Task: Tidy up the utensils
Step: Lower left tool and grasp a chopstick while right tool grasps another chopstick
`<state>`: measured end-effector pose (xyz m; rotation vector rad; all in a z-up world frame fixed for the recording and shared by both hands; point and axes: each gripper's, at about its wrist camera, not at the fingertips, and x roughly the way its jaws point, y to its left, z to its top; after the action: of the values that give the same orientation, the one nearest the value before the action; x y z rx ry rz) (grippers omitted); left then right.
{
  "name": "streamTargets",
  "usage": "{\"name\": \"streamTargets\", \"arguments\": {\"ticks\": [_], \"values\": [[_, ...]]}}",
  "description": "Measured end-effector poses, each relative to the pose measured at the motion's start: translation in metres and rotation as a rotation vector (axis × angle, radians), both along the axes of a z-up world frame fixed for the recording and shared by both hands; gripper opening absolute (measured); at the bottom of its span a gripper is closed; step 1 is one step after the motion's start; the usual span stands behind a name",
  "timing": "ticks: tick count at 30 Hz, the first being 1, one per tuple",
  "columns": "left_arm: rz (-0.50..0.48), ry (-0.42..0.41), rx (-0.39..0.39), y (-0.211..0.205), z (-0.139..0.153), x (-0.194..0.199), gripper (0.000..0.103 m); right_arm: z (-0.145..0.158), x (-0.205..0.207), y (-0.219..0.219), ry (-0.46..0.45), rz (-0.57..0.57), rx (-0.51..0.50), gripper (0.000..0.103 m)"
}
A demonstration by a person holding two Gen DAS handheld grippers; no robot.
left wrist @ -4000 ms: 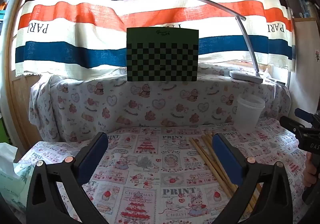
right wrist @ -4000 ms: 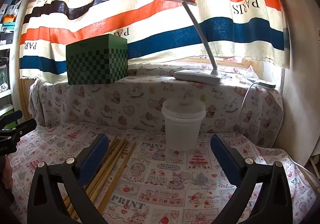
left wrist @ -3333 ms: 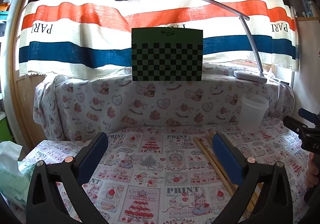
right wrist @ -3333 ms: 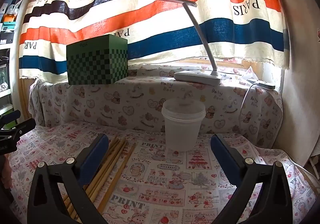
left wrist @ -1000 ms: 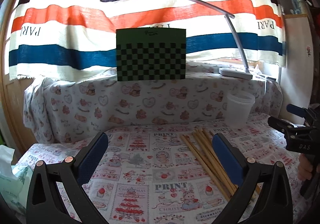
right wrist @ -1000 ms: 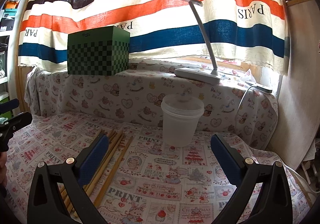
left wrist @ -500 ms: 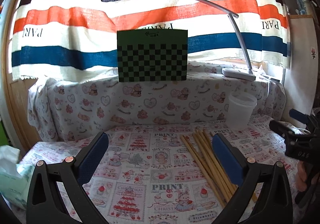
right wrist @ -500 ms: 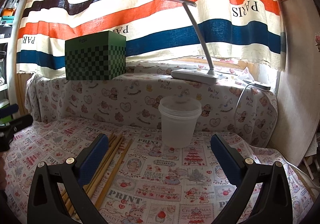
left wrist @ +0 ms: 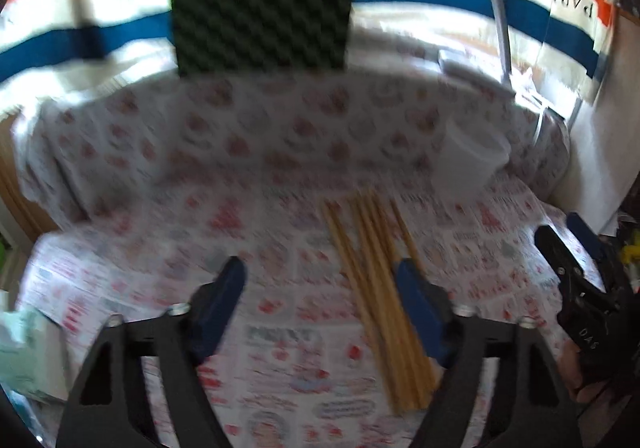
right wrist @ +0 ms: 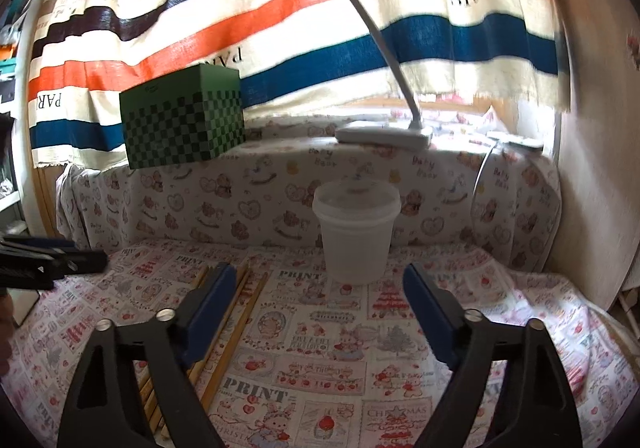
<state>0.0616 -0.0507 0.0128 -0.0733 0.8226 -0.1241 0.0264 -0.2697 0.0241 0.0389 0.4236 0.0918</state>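
Since 0.5 s ago, left gripper has tipped down and closed in on the chopsticks; its view is now motion-blurred and the jaws stand narrower than before, though still apart and holding nothing. Right gripper has shifted only slightly; jaws apart, empty, aimed at the container.

Layout, largest first:
- Tablecloth: printed fabric over table and rear ledge. Soft surface, so thin sticks may sit slightly sunk in; judged harder to pinch.
- Striped curtain behind the ledge.
- Checkered box and desk lamp on the ledge, well apart from the work area.
- Container: translucent plastic tub, upright on the cloth near the ledge, mouth up; likely the destination for the sticks. Whether a lid sits on it cannot be told.
- Chopsticks: wooden bundle lying flat, roughly parallel, left of the container, near but not touching it. In left view, right-hand finger pad overlaps the bundle; contact cannot be confirmed.

Judged step: left gripper approaching for first pick. Nothing sorted yet.
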Motion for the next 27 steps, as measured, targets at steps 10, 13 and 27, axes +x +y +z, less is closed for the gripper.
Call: {"name": "streamTargets", "arguments": {"ticks": [10, 13, 27], "values": [[-0.034, 0.244, -0.230, -0.026, -0.034, 0.065, 0.024, -0.012, 0.015, -0.006, 0.100, 0.003, 0.055, 0.065], [-0.035, 0.269, -0.177, -0.039, -0.035, 0.090, 0.024, -0.017, 0.021, -0.011, 0.134, -0.018, 0.064, 0.061], [0.051, 0.313, -0.092, -0.046, -0.056, 0.136, 0.000, -0.022, 0.029, -0.019, 0.193, -0.035, 0.086, 0.054]]}}
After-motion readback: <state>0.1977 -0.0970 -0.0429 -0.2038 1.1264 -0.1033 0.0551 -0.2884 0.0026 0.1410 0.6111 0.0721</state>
